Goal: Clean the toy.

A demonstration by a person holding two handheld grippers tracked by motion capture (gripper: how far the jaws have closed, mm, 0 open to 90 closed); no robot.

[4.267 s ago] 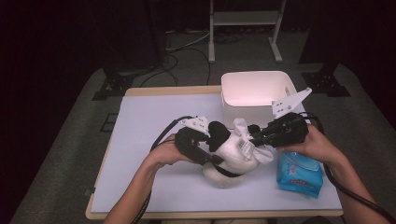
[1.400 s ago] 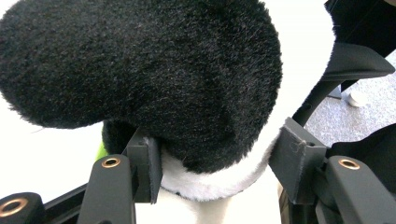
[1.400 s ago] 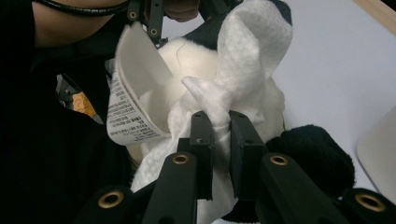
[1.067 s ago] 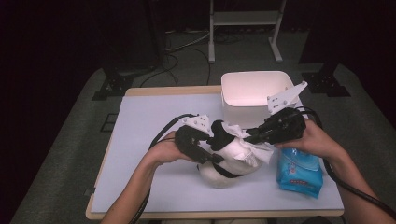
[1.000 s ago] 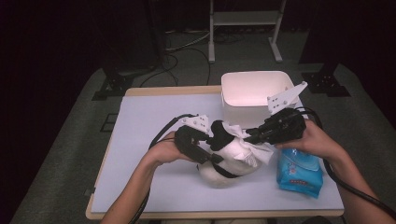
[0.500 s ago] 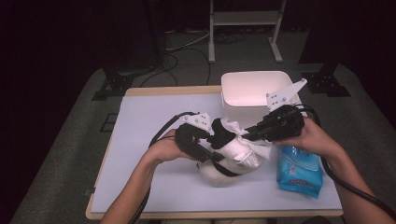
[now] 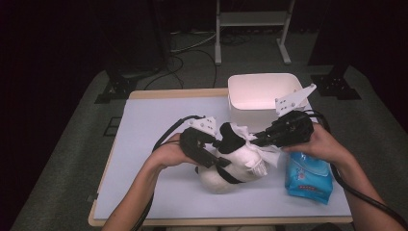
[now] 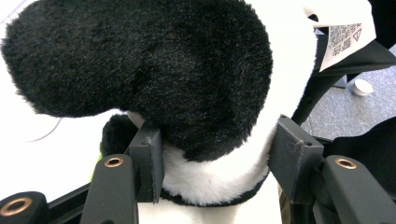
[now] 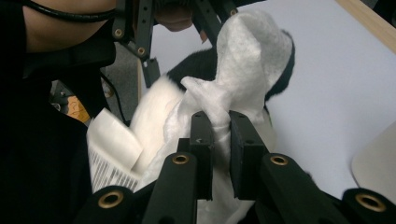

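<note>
The left claw [image 8: 212, 158] stays clamped on the black-and-white plush panda toy [image 7: 231, 161], propped on the bench [image 7: 159, 110]. The right claw [image 9: 219, 135], just beyond, still pinches the white wet wipe [image 9: 247, 60], now shifted slightly along the fur; probably wiping is mid-course. Blue wipe packet [image 7: 308, 175] lies beside it.

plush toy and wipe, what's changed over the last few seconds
Little has changed. The right gripper has edged the wipe slightly along the plush toy, still pinching it. The left gripper still clamps the toy in the same spot. The white bin and blue wipe pack have not moved.
</note>
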